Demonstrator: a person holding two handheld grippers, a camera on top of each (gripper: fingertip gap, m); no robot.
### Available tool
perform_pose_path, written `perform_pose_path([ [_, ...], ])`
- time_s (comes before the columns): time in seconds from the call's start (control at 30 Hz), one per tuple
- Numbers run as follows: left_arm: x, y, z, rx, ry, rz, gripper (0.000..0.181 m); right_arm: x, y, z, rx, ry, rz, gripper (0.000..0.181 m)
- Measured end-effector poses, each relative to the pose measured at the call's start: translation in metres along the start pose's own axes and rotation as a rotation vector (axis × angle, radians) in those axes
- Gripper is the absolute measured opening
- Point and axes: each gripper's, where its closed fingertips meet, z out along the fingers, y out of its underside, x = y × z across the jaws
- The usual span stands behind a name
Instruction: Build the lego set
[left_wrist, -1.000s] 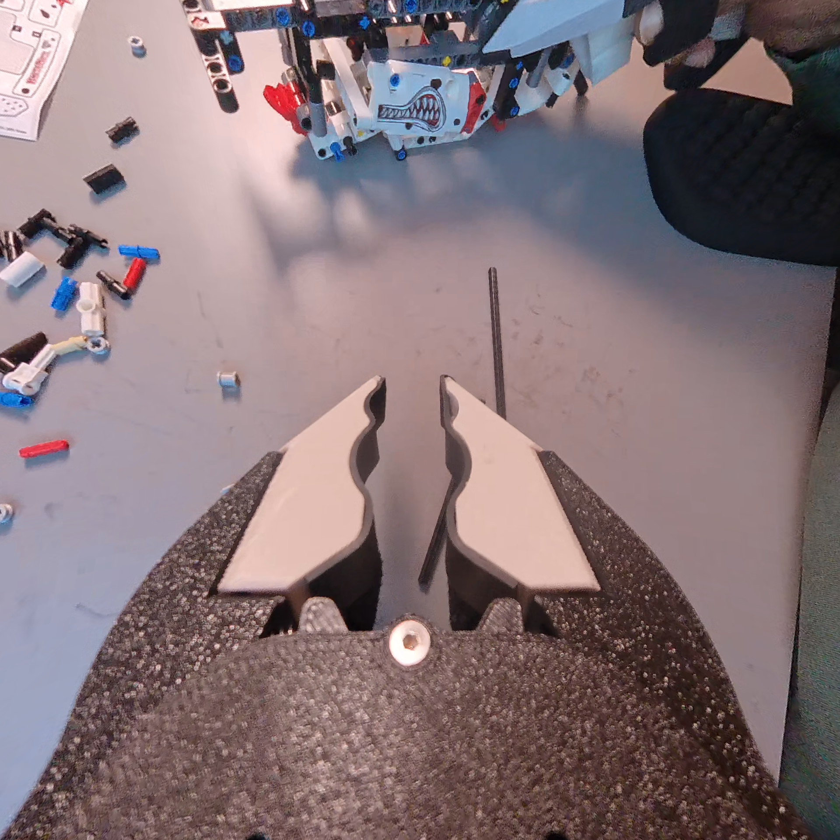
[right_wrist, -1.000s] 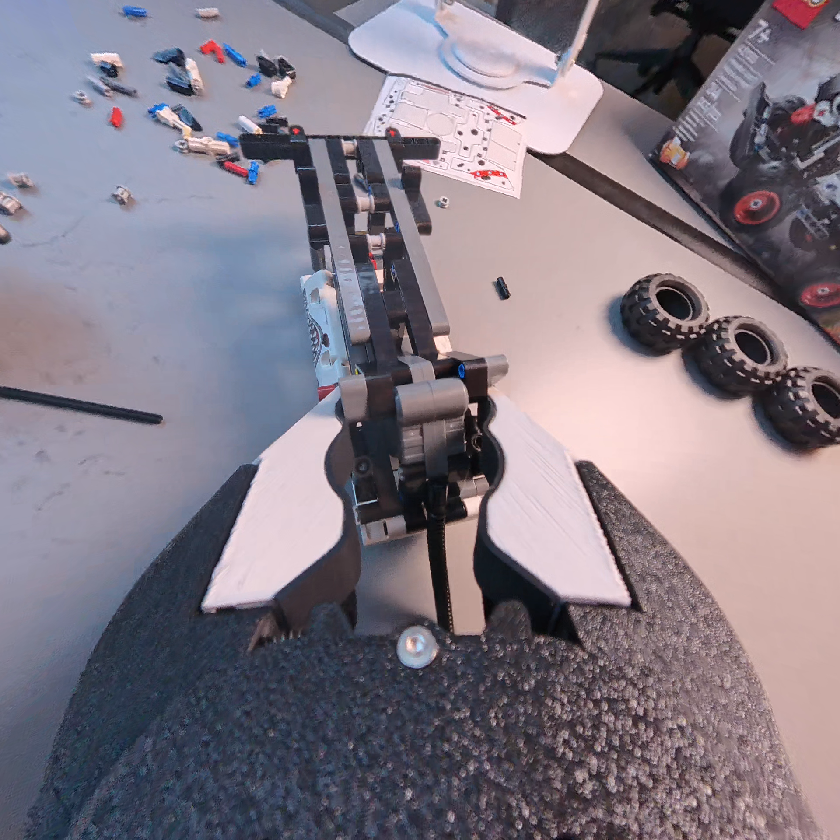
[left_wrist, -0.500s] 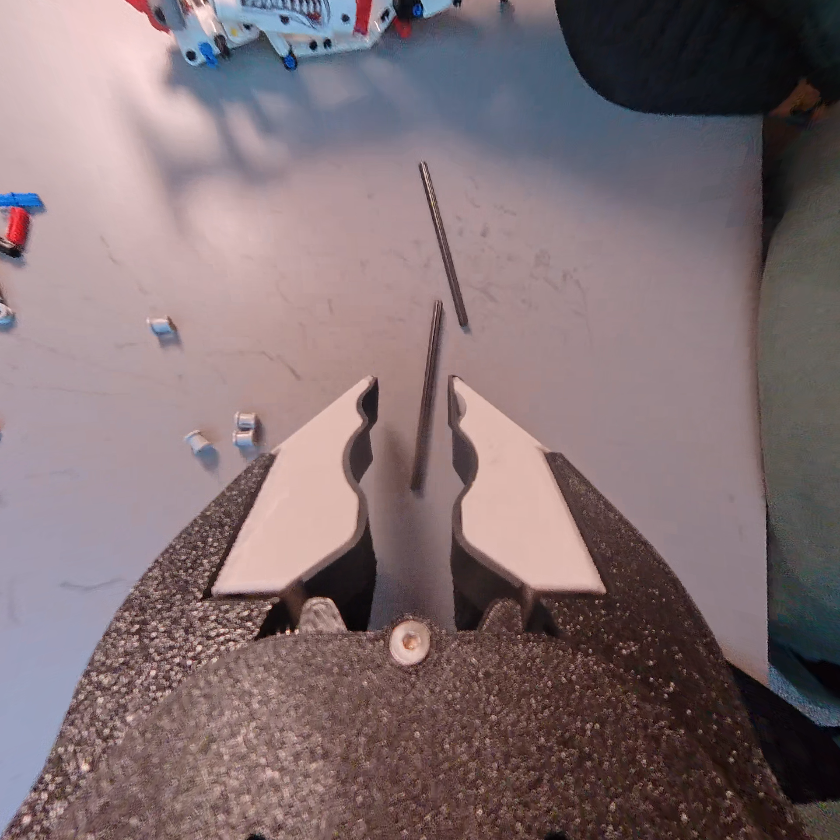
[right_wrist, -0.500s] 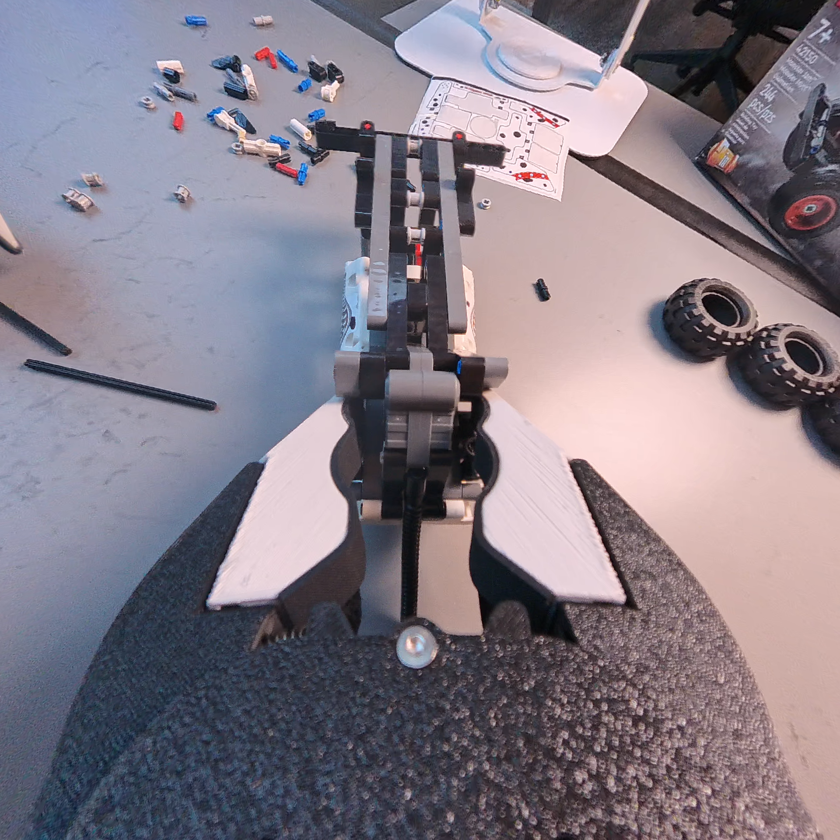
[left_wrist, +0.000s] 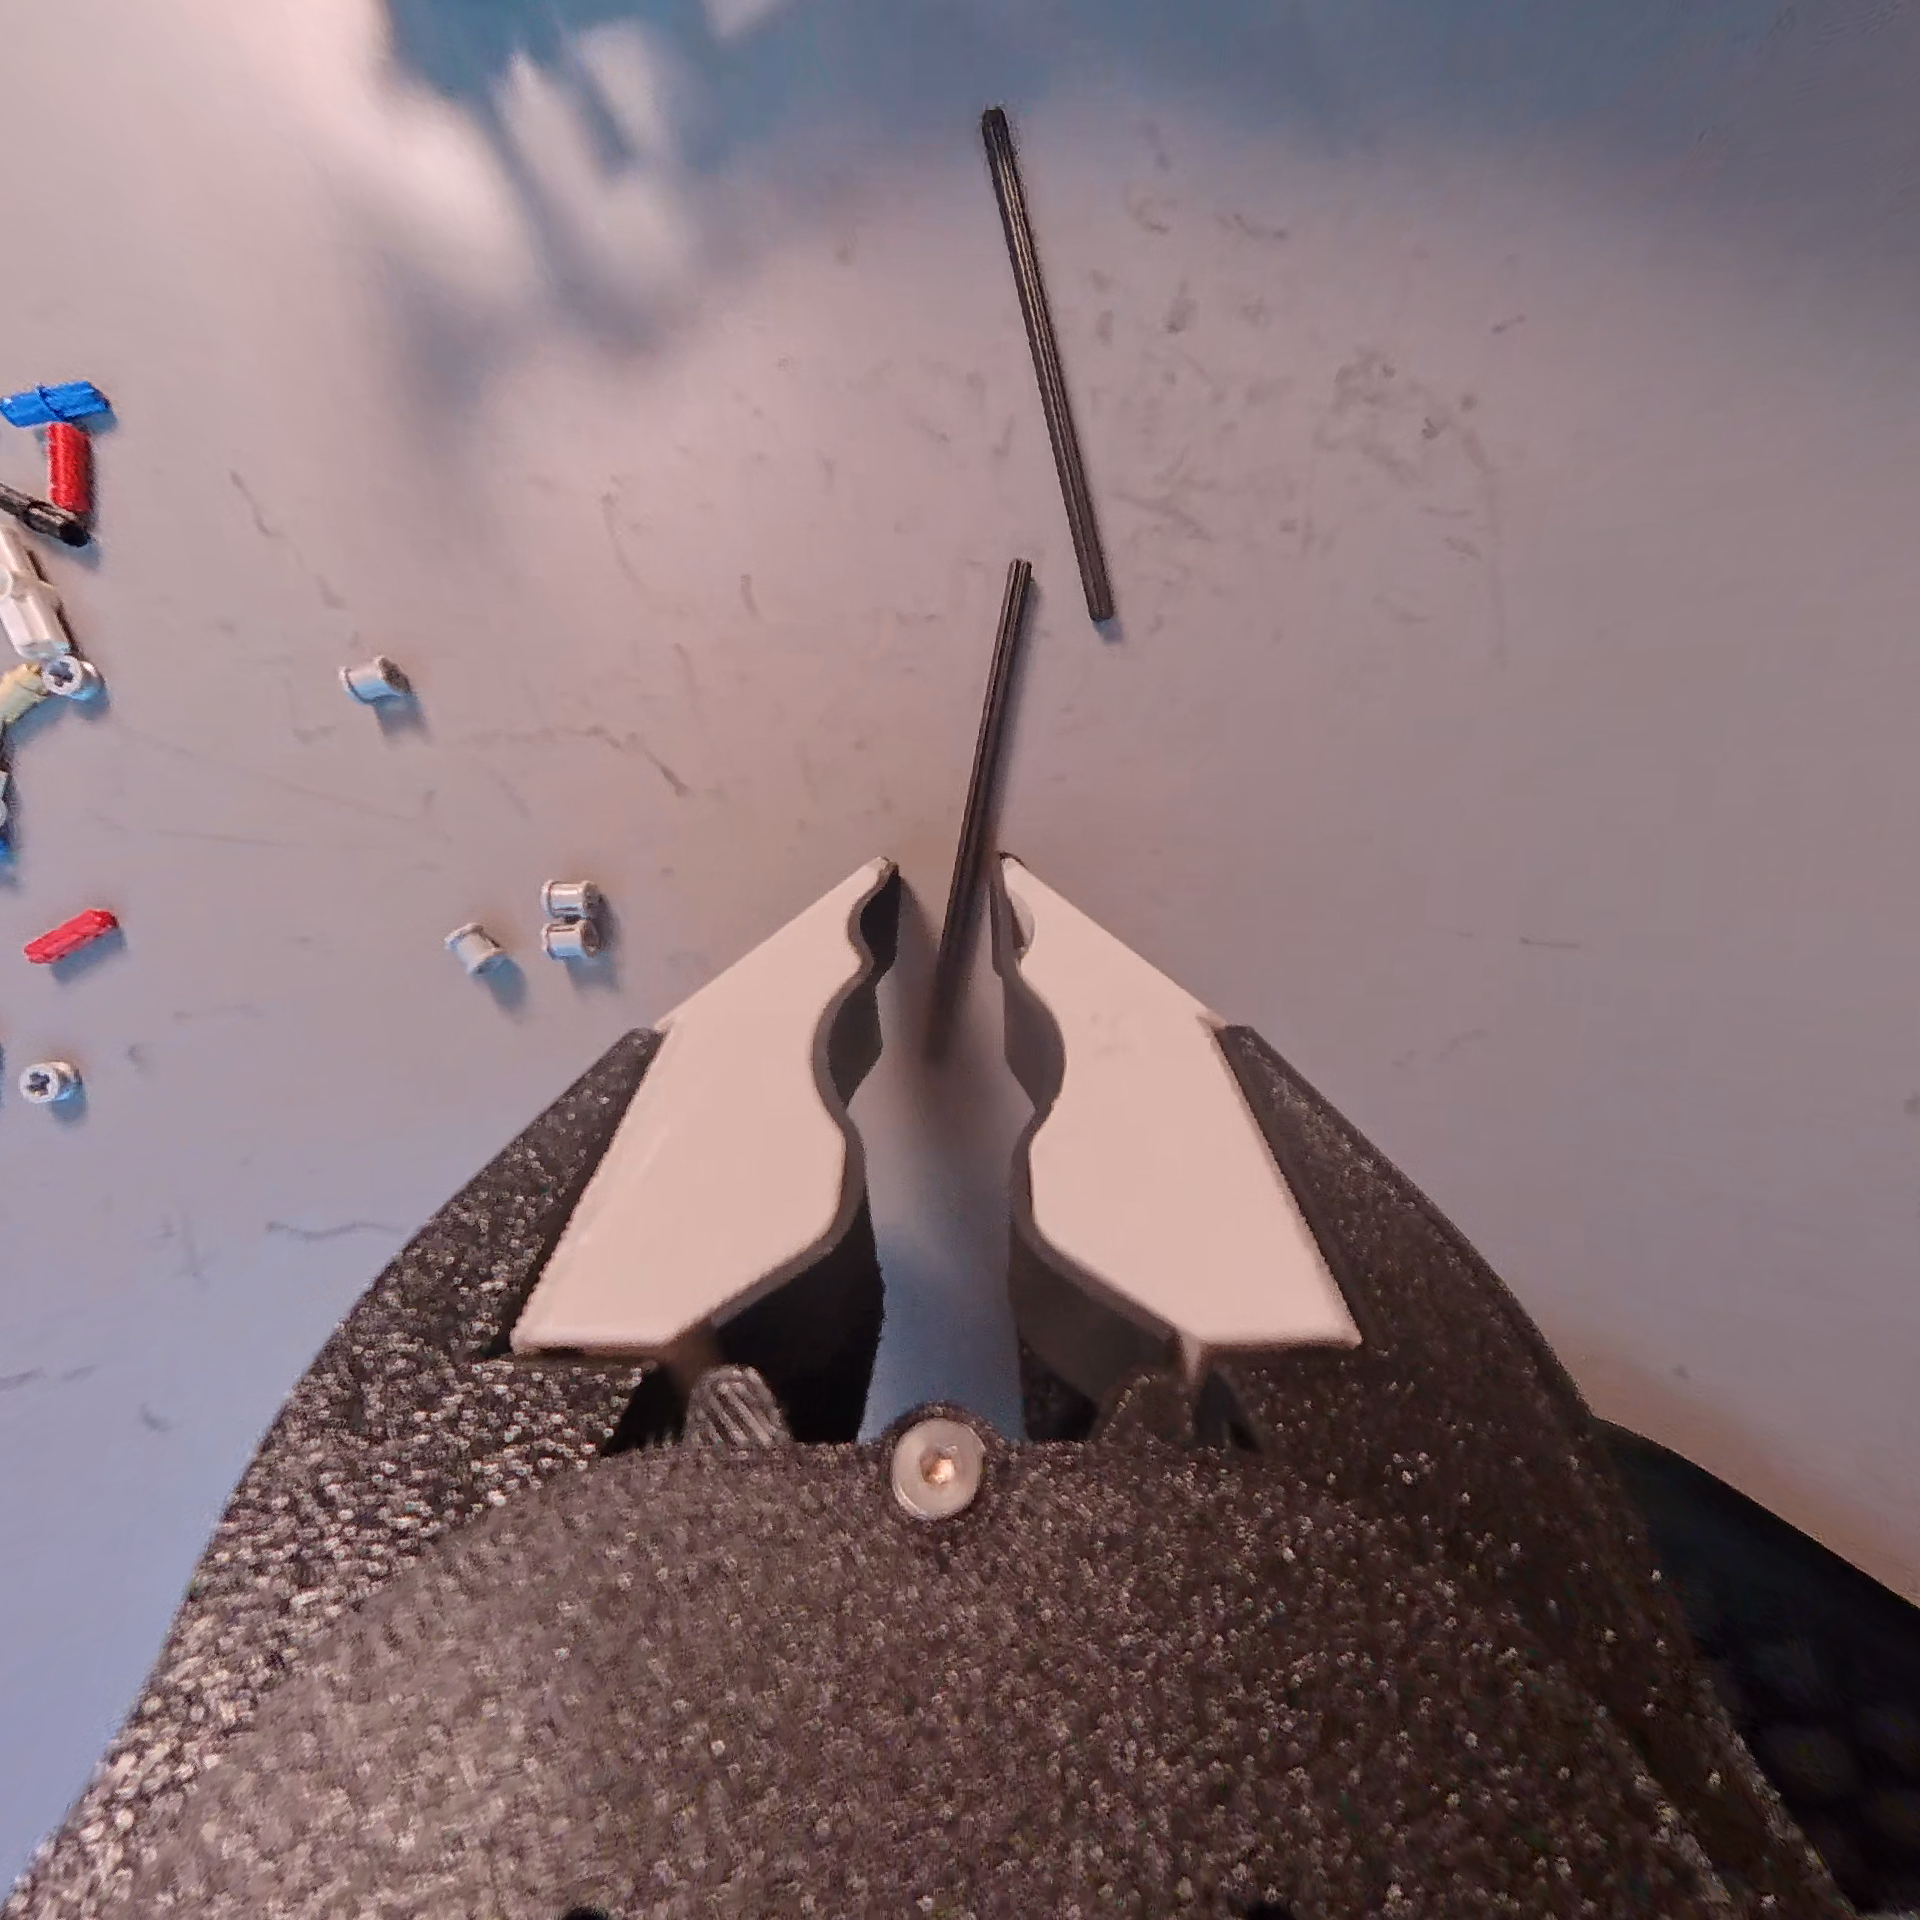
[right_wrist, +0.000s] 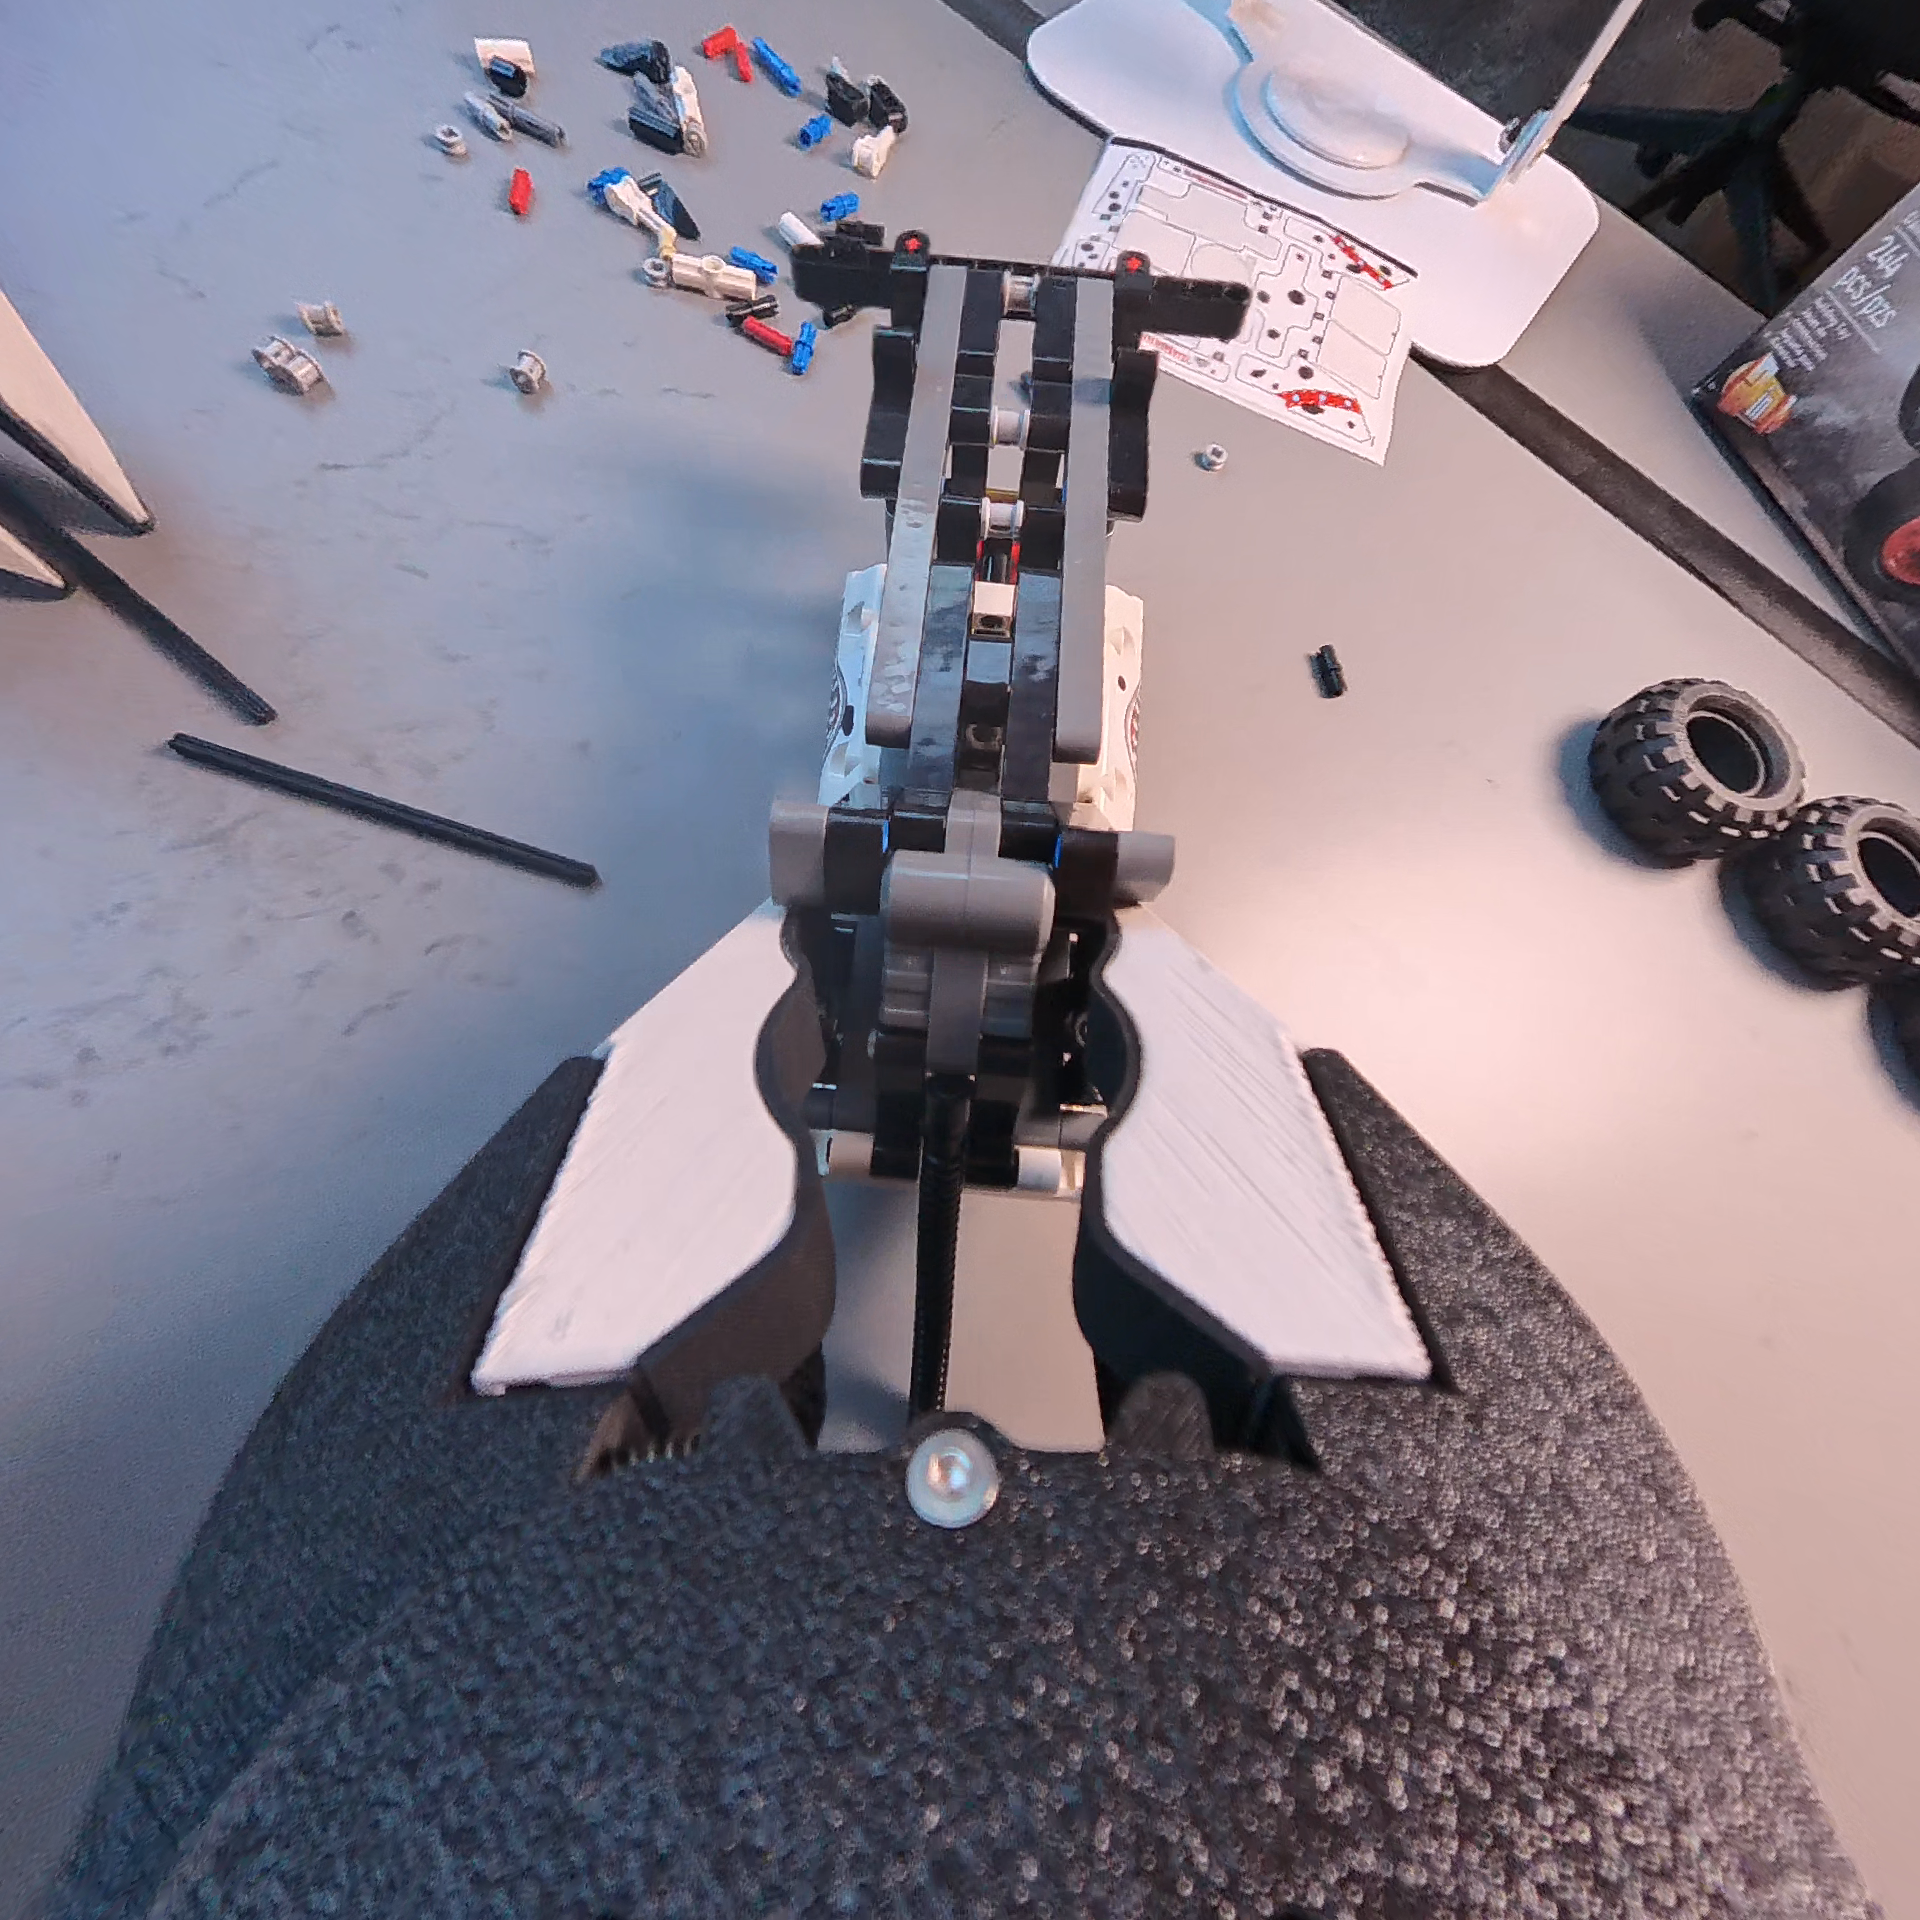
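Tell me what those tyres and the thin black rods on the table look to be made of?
The tyres look like matte black rubber, with chunky moulded tread. The rod between the left jaws and the one lying farther off look like hard black plastic, ridged lengthwise with a slight sheen, though I can't be sure.

Scuffed grey table (left_wrist: 1455, 727), white lamp base (right_wrist: 1351, 125) behind, dark chair legs beyond

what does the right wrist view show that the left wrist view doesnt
Only the right wrist view shows the half-built lego model, gripped at its near end by the right hand-held gripper, plus the black tyres, sticker sheet and set box.

Only the left wrist view shows the left hand-held gripper open around the near black axle.

Both show the grey table, the loose small pieces and the far black axle.
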Motion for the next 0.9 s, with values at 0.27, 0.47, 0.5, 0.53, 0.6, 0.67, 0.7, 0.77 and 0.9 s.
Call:
perform_pose_path([
  [0.27, -0.002, 0.001, -0.001, 0.028, -0.004, -0.062, 0.003, -0.015, 0.007, -0.003, -0.043, -0.092, -0.003, 0.058],
  [0.47, -0.01, 0.003, -0.004, 0.055, -0.008, -0.132, 0.003, -0.026, 0.007, -0.003, -0.051, -0.094, -0.033, 0.059],
  [0.5, -0.011, 0.002, -0.006, 0.077, -0.002, -0.145, 0.003, -0.027, 0.007, -0.003, -0.049, -0.095, -0.032, 0.059],
  [0.53, -0.013, 0.0, -0.008, 0.104, 0.002, -0.164, 0.003, -0.027, 0.007, -0.004, -0.05, -0.097, -0.031, 0.059],
  [0.6, -0.017, -0.006, -0.015, 0.16, 0.005, -0.195, 0.003, -0.03, 0.007, -0.005, -0.055, -0.102, -0.04, 0.059],
  [0.67, -0.022, -0.014, -0.022, 0.221, 0.007, -0.221, 0.003, -0.036, 0.007, -0.007, -0.057, -0.108, -0.041, 0.059],
  [0.7, -0.025, -0.018, -0.024, 0.246, 0.004, -0.233, 0.003, -0.04, 0.006, -0.007, -0.055, -0.108, -0.033, 0.059],
  [0.77, -0.031, -0.024, -0.027, 0.277, -0.001, -0.249, 0.003, -0.05, 0.004, -0.008, -0.043, -0.111, 0.008, 0.059],
  [0.9, -0.041, -0.037, -0.025, 0.292, -0.008, -0.25, 0.003, -0.073, -0.001, -0.01, -0.023, -0.151, 0.05, 0.068],
])
